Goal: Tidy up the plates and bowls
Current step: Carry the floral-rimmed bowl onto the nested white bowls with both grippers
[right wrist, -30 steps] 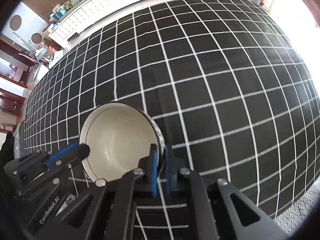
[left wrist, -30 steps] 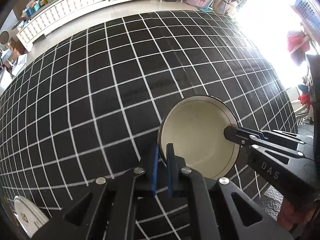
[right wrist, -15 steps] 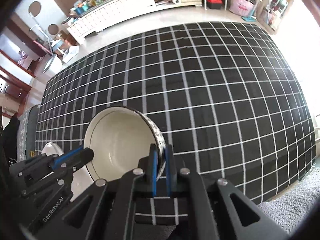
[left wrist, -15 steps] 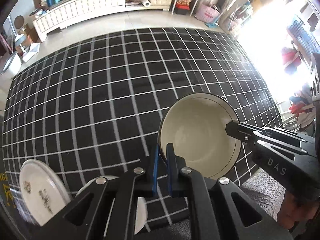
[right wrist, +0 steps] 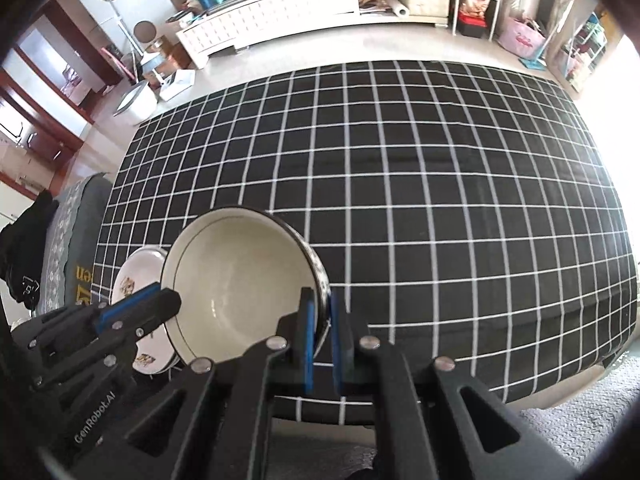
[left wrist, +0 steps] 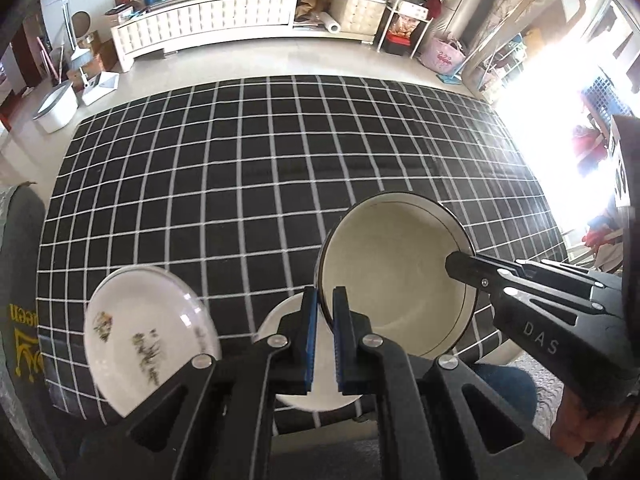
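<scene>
Only the left view shows a plain plate (left wrist: 288,322) under the bowl (left wrist: 392,276) both grippers' fingers clamp

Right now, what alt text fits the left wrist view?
Both tongs, left and right, clamp opposite rim edges of a cream bowl above a black grid-patterned cloth. A decorated white plate sits lower left.
</scene>
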Demonstrator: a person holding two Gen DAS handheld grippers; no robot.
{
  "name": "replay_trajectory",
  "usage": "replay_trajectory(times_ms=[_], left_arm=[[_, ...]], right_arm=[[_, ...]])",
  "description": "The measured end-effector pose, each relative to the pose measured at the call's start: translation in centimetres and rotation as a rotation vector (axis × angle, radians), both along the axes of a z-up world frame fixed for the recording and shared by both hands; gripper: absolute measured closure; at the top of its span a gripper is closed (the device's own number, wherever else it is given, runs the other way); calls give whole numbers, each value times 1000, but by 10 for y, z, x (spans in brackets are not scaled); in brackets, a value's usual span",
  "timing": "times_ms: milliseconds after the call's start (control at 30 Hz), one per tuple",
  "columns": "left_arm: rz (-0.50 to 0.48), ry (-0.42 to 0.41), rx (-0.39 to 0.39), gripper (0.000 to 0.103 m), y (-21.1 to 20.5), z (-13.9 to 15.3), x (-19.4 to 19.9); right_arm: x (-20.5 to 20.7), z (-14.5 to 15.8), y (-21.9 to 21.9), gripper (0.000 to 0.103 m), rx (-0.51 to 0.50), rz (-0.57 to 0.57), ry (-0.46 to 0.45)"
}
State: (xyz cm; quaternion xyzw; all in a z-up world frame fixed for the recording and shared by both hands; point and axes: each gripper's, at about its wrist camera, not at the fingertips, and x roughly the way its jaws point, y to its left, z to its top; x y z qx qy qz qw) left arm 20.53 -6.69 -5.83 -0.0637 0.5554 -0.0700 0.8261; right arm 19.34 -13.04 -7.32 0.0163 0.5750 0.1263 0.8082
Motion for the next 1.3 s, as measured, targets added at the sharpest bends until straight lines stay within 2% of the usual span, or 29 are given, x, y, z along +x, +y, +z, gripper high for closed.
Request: replay_trajectory(times_ms=[367, 833, 1300], left_arm=[[30, 48, -2, 97, 41, -26, -30], [24, 99, 15, 97, 49, -62, -47], [18, 114, 27, 97, 50, -71, -51]], right_arm=[[-17, -22, 33, 93, -43, 40, 40], [-26, -53, 43, 93, -85, 57, 103], [-23, -62, 43, 93, -87, 66, 133]])
